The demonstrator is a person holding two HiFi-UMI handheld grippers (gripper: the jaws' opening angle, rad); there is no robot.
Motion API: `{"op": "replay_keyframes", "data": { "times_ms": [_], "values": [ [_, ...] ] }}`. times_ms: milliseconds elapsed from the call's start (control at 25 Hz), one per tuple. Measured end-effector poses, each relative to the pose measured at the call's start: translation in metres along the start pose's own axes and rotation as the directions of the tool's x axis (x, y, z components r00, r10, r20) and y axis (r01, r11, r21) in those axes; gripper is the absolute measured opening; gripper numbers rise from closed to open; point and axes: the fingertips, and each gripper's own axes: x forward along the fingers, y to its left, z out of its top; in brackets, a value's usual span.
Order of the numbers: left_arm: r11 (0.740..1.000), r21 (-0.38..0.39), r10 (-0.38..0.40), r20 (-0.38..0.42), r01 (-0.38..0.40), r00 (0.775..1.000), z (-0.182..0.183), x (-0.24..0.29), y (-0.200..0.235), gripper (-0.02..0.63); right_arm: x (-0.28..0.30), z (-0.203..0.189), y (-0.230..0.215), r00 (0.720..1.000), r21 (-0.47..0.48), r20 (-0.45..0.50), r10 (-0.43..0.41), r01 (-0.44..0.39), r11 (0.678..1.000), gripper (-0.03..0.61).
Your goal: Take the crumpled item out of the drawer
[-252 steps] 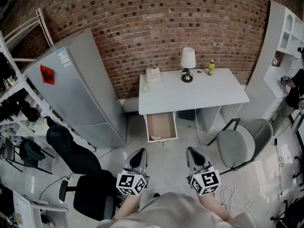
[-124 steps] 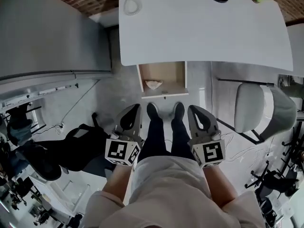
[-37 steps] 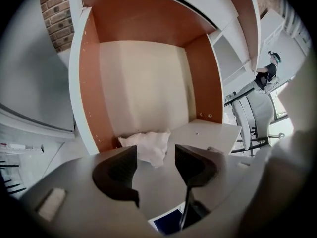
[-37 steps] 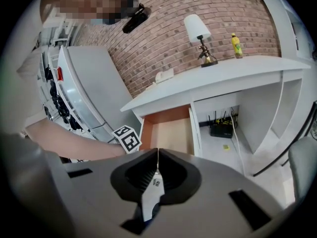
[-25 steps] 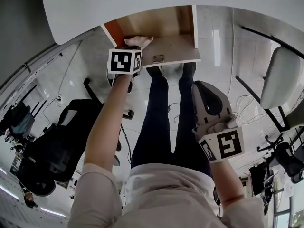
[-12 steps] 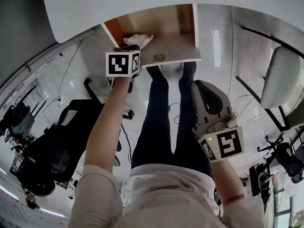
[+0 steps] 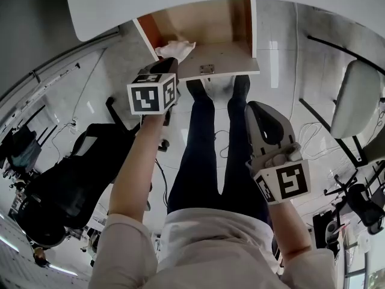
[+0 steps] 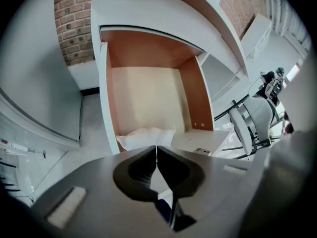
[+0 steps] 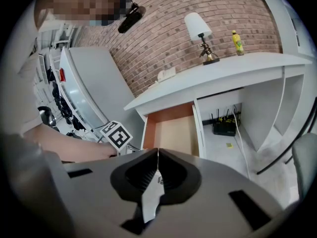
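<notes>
One crumpled item [image 8: 147,137] lies pinched in the left claw [image 8: 157,148].

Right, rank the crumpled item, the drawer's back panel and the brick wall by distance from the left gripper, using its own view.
1. crumpled item: at the left gripper's tips, front left of the drawer.
2. back panel: the drawer's far end.
3. brick wall: upper left, farthest back.

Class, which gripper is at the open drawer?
The left gripper, shut on the crumpled item at the drawer's front corner; the right gripper hangs back beside the legs.
</notes>
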Motion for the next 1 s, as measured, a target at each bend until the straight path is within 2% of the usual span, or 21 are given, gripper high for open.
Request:
{"op": "replay_keyframes", "data": {
  "times_ms": [280, 520, 600, 760, 1000],
  "values": [
    [0.999, 0.036, 0.002, 0.132, -0.007, 0.991, 0.003, -0.048, -0.013, 0.017, -0.008, 0.007, 0.013, 1.0, -0.033, 0.014, -0.003, 0.004, 0.999, 0.009],
    [0.998, 0.006, -0.058, 0.217, 0.059, 0.974, -0.005, -0.1, -0.039, 0.017, -0.021, 0.025, 0.024, 0.999, -0.086, 0.04, -0.016, 0.02, 0.996, 0.009],
    [0.998, 0.002, -0.056, 0.272, 0.058, 0.961, -0.006, -0.123, -0.045, 0.017, -0.028, 0.032, 0.025, 0.998, -0.095, 0.051, -0.03, 0.034, 0.995, 0.009],
    [0.999, 0.02, -0.047, 0.393, 0.042, 0.919, -0.01, -0.174, -0.06, 0.017, -0.042, 0.044, 0.032, 0.997, -0.124, 0.067, -0.046, 0.054, 0.991, 0.009],
    [0.996, 0.08, -0.015, 0.5, -0.029, 0.866, -0.01, -0.249, -0.084, 0.017, -0.067, 0.067, 0.054, 0.994, -0.155, 0.093, -0.05, 0.064, 0.986, 0.009]
  ]
}}
